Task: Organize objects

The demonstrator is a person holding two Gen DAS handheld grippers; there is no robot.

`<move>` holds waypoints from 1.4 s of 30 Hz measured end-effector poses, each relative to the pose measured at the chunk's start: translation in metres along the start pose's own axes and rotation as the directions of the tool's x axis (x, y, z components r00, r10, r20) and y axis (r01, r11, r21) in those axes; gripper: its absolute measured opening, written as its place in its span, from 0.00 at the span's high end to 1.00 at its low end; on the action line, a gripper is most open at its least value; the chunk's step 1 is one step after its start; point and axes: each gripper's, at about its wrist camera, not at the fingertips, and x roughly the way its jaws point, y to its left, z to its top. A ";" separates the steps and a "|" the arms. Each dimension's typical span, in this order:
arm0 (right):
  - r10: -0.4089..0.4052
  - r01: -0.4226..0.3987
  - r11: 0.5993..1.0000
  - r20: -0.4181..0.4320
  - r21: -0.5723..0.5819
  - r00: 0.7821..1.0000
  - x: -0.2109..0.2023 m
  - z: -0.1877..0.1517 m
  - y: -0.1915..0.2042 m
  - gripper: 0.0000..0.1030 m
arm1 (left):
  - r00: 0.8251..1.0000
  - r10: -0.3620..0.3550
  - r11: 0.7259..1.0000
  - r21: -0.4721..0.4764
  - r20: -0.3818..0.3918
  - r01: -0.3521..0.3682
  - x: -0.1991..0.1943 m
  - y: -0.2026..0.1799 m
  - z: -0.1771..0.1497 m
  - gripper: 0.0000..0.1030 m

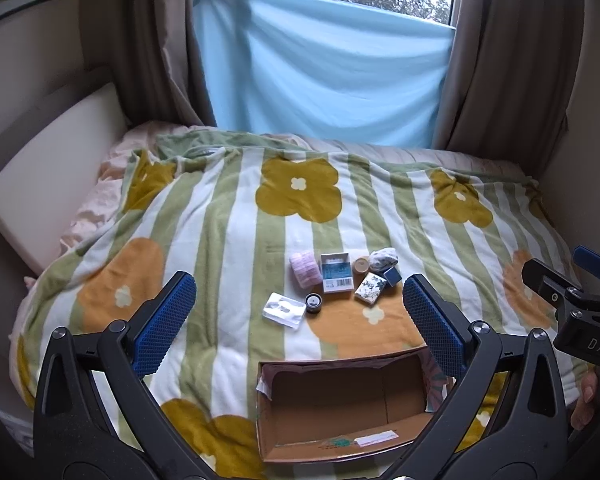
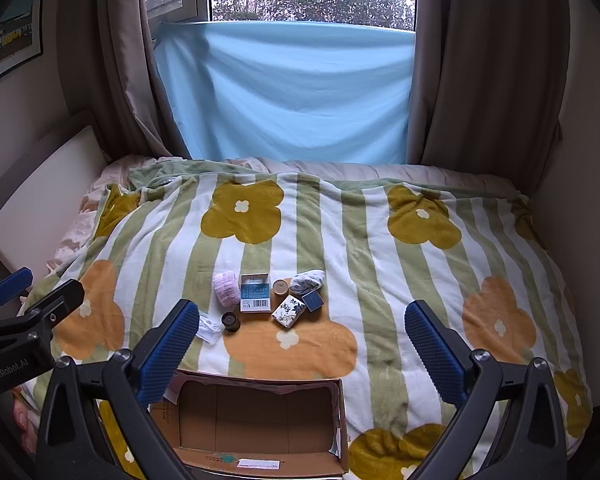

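Observation:
A cluster of small objects lies on the flowered blanket (image 1: 228,240): a pink knitted roll (image 1: 306,269), a blue and white box (image 1: 337,274), a tan round tin (image 1: 361,265), a grey patterned pouch (image 1: 383,259), a small dark blue box (image 1: 392,276), a floral box (image 1: 370,288), a black round jar (image 1: 313,302) and a clear packet (image 1: 284,310). An open cardboard box (image 1: 340,404) sits nearer, with nothing inside. My left gripper (image 1: 300,320) hovers open above the box. My right gripper (image 2: 300,340) is also open and holds nothing.
The bed meets a white cushion (image 1: 48,184) on the left and a wall on the right. A light blue sheet (image 1: 320,76) hangs across the window between brown curtains. A person's fingers (image 1: 588,392) show at the right gripper's handle.

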 end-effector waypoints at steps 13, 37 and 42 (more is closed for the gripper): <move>0.008 -0.008 1.000 0.028 0.014 1.000 0.001 0.000 -0.004 0.01 | 1.000 0.007 1.000 0.017 0.020 -0.007 0.000 -0.007 -0.001 0.00; 0.061 -0.061 0.998 0.035 0.005 0.998 0.001 -0.005 0.001 0.01 | 1.000 -0.007 1.000 -0.008 0.031 0.007 -0.005 -0.002 0.005 0.00; 0.065 -0.065 0.998 0.033 -0.020 0.997 0.001 -0.003 0.005 0.01 | 1.000 -0.002 1.000 -0.006 0.030 0.002 -0.006 0.001 0.004 0.00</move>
